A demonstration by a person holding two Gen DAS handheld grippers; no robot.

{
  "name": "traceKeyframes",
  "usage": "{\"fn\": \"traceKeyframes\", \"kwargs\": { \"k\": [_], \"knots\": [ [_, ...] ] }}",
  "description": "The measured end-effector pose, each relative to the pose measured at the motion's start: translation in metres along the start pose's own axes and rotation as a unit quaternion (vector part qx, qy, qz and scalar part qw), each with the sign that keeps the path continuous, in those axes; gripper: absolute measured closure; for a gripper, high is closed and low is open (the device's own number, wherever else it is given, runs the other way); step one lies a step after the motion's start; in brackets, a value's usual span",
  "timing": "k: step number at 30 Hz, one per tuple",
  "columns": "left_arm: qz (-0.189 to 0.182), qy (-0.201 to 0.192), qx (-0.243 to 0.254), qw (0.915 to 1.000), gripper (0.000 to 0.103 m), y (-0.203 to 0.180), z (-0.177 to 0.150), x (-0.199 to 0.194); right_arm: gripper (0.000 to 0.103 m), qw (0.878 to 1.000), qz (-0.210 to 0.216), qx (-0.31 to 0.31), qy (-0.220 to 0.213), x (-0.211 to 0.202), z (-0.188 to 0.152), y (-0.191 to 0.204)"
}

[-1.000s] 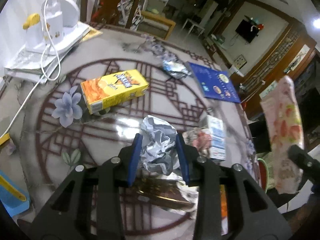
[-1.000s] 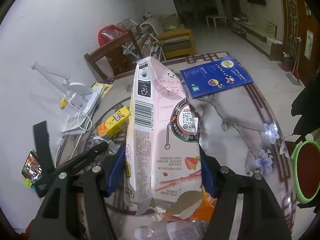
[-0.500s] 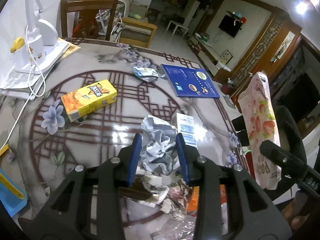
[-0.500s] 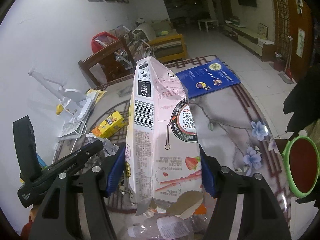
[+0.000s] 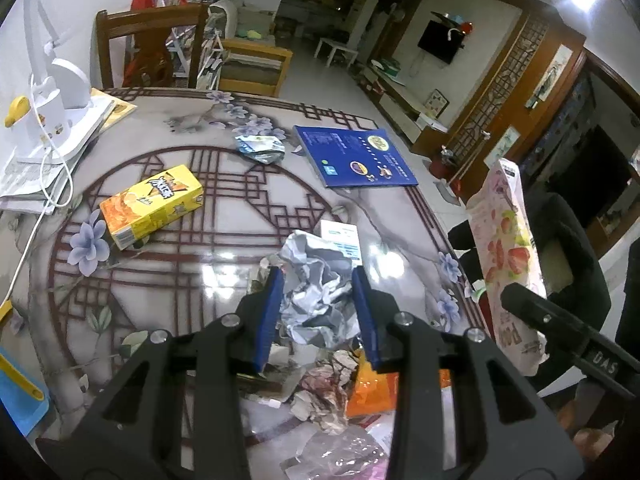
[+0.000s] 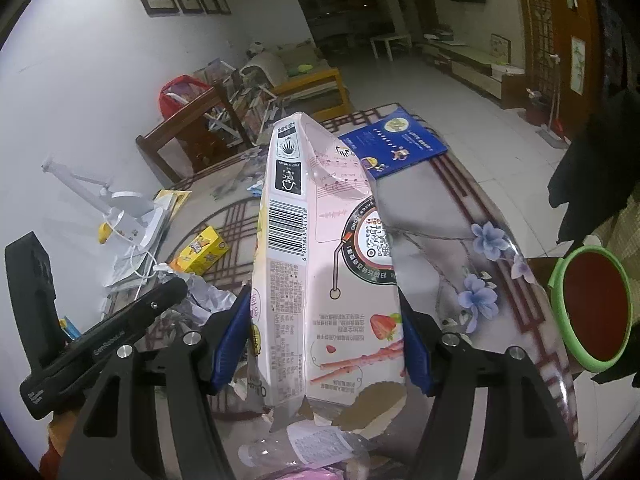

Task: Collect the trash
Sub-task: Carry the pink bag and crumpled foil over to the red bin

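Observation:
My left gripper (image 5: 318,316) is shut on a crumpled silver wrapper (image 5: 316,292), held above a heap of torn wrappers (image 5: 320,392) at the table's near edge. My right gripper (image 6: 320,344) is shut on a tall pink strawberry snack box (image 6: 332,260), which stands upright between the blue pads. The same pink box (image 5: 506,248) shows at the right of the left wrist view. A yellow snack box (image 5: 150,204) and a crumpled foil bag (image 5: 260,148) lie farther back on the patterned table (image 5: 200,280).
A blue booklet (image 5: 354,156) lies at the table's far right. A white desk lamp (image 5: 52,108) on papers and a wooden chair (image 5: 148,40) stand at the far left. A green-rimmed red bin (image 6: 588,312) sits beside the table at the right.
Both grippers have drawn back and up from the table with their loads still held. More of the table and the trash heap under the left gripper has come into view.

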State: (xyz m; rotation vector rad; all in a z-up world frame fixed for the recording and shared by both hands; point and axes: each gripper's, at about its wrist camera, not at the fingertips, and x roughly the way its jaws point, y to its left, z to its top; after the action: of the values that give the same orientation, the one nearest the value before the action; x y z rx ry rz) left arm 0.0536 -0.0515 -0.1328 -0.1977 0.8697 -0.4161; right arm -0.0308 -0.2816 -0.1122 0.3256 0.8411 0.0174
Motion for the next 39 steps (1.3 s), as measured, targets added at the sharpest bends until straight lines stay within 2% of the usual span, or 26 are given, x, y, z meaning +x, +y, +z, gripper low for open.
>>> {"fn": "traceKeyframes", "kwargs": {
  "k": [15, 21, 28, 39],
  "knots": [
    [-0.026, 0.015, 0.04, 0.9988, 0.069, -0.041, -0.007, 0.011, 0.038, 0.999, -0.03, 0.031, -0.013, -0.019, -0.009, -0.033],
    [-0.018, 0.005, 0.042, 0.9989, 0.069, -0.061, -0.008, 0.009, 0.038, 0.999, -0.027, 0.029, -0.017, -0.025, -0.007, -0.053],
    [-0.005, 0.012, 0.04, 0.9991, 0.069, -0.093, -0.011, 0.022, 0.038, 1.0, -0.019, 0.021, -0.009, -0.027, -0.004, -0.077],
    [-0.017, 0.023, 0.073, 0.9969, 0.069, -0.17, -0.015, 0.05, 0.038, 0.998, -0.034, 0.05, -0.011, -0.043, 0.004, -0.155]
  ]
}}
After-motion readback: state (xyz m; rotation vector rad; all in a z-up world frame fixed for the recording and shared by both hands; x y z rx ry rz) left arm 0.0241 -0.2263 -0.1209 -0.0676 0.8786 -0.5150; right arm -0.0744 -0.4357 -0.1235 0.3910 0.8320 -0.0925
